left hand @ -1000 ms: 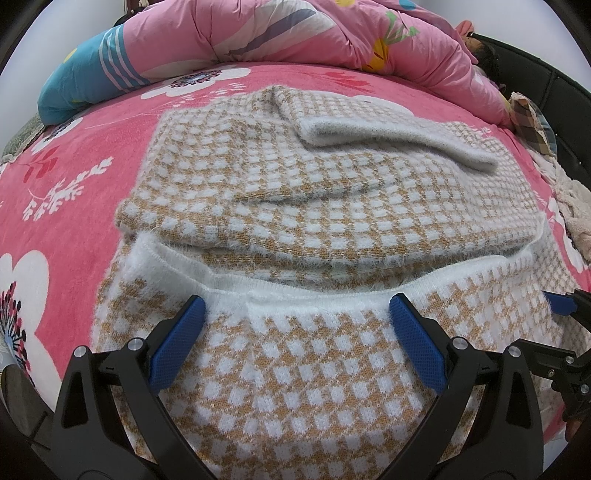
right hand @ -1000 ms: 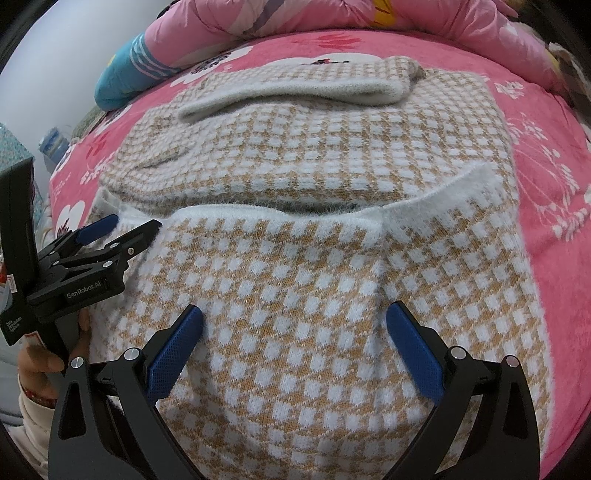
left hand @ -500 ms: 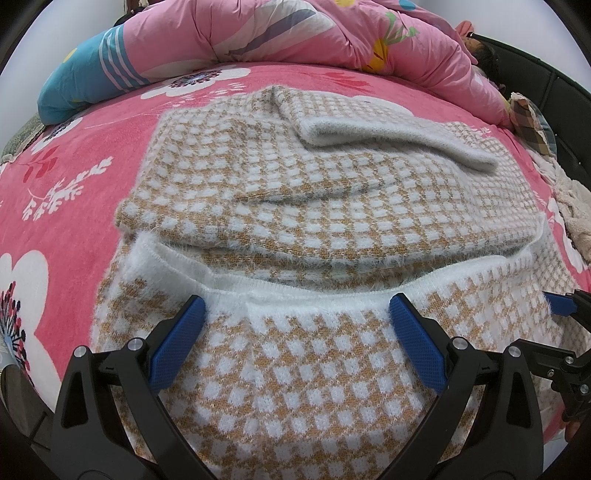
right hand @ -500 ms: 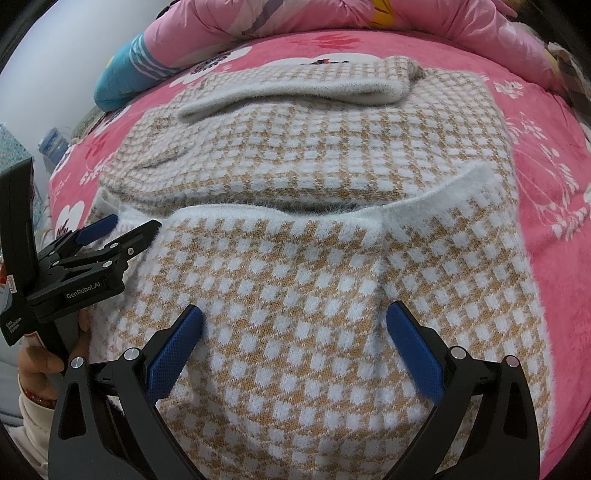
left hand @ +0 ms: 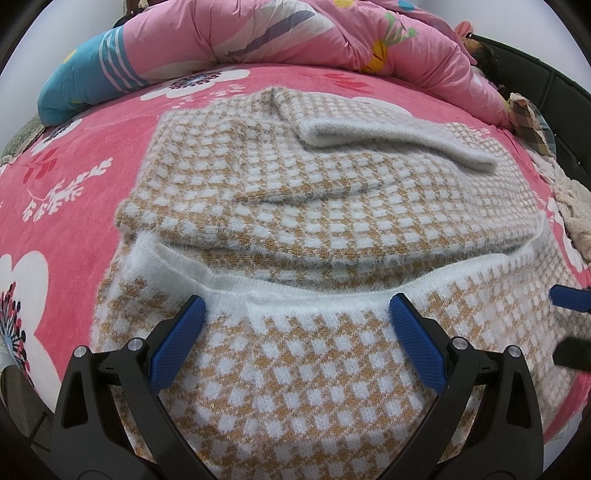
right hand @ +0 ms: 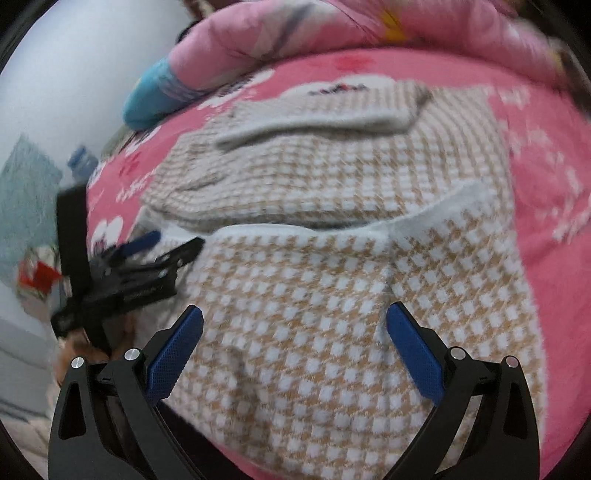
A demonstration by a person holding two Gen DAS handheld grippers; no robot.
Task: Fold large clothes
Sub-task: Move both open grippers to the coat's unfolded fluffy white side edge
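A fuzzy tan-and-white checked sweater (left hand: 332, 206) lies folded on a pink flowered bed. Its white-edged hem (left hand: 332, 291) is laid up over the body, and a grey-white sleeve cuff (left hand: 399, 140) lies across the top. My left gripper (left hand: 295, 343) is open just above the near folded part, with nothing between its blue pads. My right gripper (right hand: 295, 347) is open too, over the same near part of the sweater (right hand: 332, 295). The right wrist view is blurred. The left gripper (right hand: 147, 254) shows in it at the left, held by a hand.
A pink quilt (left hand: 314, 33) and a blue striped pillow (left hand: 85, 81) are piled at the bed's far side. Bare pink bedspread (left hand: 74, 206) lies to the left. Crumpled cloth (left hand: 576, 218) and a dark headboard are at the right. A bottle (right hand: 83, 162) stands beyond the bed's left edge.
The right gripper has lifted and drawn back, so its view is blurred and shows more of the room at the left. The left gripper and the sweater have not moved.
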